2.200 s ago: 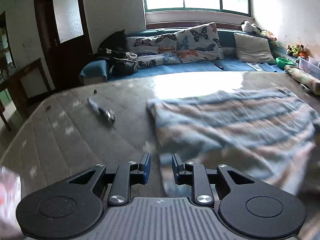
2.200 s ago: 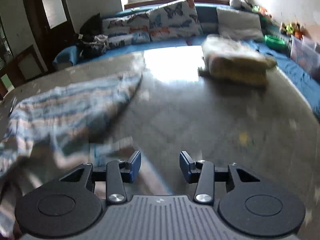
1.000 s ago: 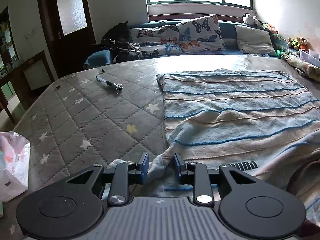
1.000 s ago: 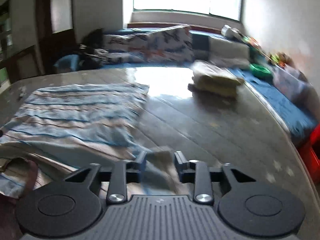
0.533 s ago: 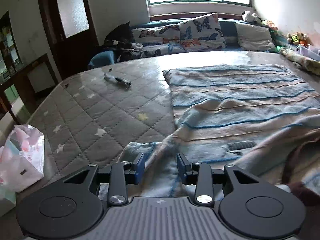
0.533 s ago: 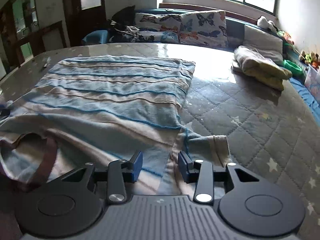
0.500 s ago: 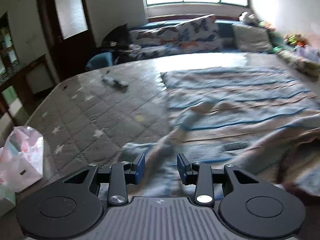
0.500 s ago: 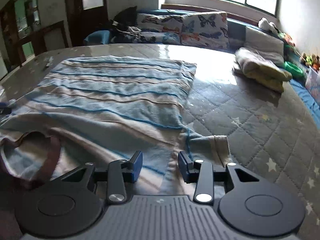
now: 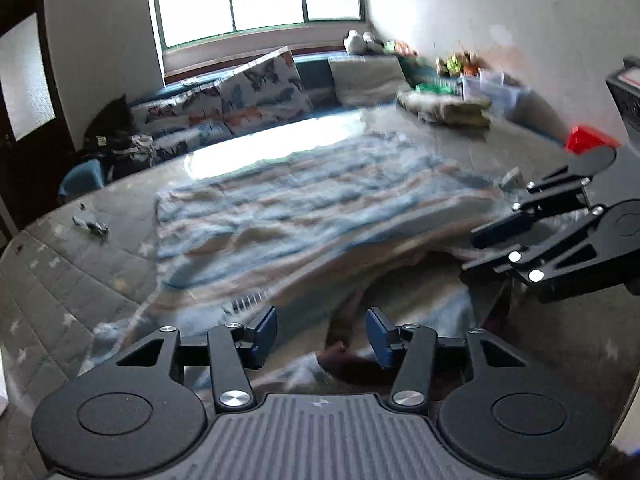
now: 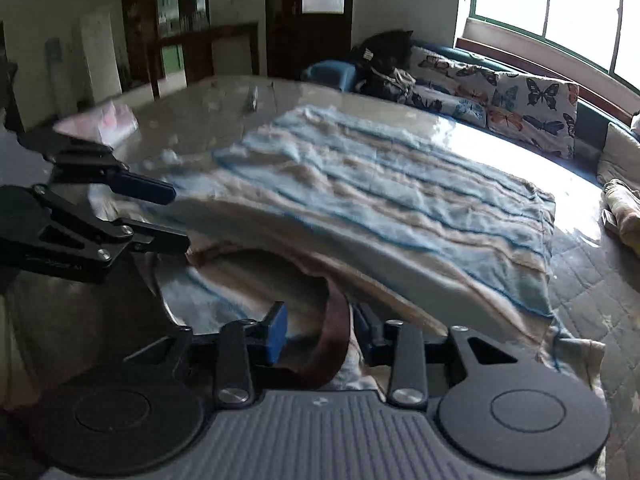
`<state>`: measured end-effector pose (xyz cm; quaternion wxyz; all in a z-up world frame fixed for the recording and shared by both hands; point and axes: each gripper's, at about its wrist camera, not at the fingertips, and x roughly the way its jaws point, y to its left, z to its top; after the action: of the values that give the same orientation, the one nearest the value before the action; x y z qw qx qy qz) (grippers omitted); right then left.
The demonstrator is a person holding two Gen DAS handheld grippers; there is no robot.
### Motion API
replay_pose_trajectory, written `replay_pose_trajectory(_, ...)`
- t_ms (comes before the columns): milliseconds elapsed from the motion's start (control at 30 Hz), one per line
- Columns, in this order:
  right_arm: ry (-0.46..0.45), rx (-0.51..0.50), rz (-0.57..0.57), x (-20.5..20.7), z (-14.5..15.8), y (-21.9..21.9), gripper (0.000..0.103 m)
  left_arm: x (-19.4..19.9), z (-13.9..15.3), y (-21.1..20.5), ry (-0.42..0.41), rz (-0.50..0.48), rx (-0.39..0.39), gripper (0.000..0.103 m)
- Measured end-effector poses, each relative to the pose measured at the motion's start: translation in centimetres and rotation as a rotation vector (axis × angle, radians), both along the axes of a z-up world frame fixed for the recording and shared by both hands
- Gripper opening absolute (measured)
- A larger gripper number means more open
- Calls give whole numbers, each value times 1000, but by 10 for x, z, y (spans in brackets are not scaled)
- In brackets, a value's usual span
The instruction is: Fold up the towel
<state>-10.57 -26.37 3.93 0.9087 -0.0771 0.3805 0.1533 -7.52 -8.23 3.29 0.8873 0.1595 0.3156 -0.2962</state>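
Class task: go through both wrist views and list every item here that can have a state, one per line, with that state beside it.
Towel: spread on the bed, near edge bunched and partly lifted.
Left gripper: open, over the near edge.
Right gripper: open, brown towel hem between its fingers.
Door: looks shut.
Second towel: looks folded, at the bed's far corner.
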Motion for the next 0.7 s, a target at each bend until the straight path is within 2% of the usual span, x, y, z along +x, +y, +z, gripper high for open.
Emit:
replay_pose_trajectory(33,3,-10,-1,-1,-3,2,16,0,-4,-1,10,-1,9,44)
replay_pose_trajectory(67,5,-19,-3,-1,-5,4,13,0,-7,-1,21,-2,18,35)
replay_pose_trajectory(100,8,-28,-4,-2,-8,5,5,-1,-9,1,40,-2,17,17)
replay_pose_trajectory(133,1,-24,-6,-6,-6,4,3,-3,-11,3,59,-3,15,7)
replay_pose_trajectory(200,-14,-20,11,-21,4,3,2,-10,-7,10,81,-12,-13,5)
replay_pose_trajectory(233,-22,-18,20,-29,10,3,2,-17,-4,14,70,-18,-19,2)
replay_pose_trajectory(333,-44,-12,46,-52,26,1,2,-33,1,23,59,-39,-30,2)
replay_pose_trajectory(400,-4,-12,70,-61,24,4,1,-41,-2,28,73,-57,-30,2)
replay_pose_trajectory(500,59,-7,135,-69,16,10,1,-38,4,30,60,-61,-47,2)
replay_pose_trajectory(600,42,5,158,-69,22,11,3,-36,10,32,47,-64,-63,4)
replay_pose_trajectory(700,-16,22,116,-56,36,4,8,-33,16,35,34,-68,-79,6)
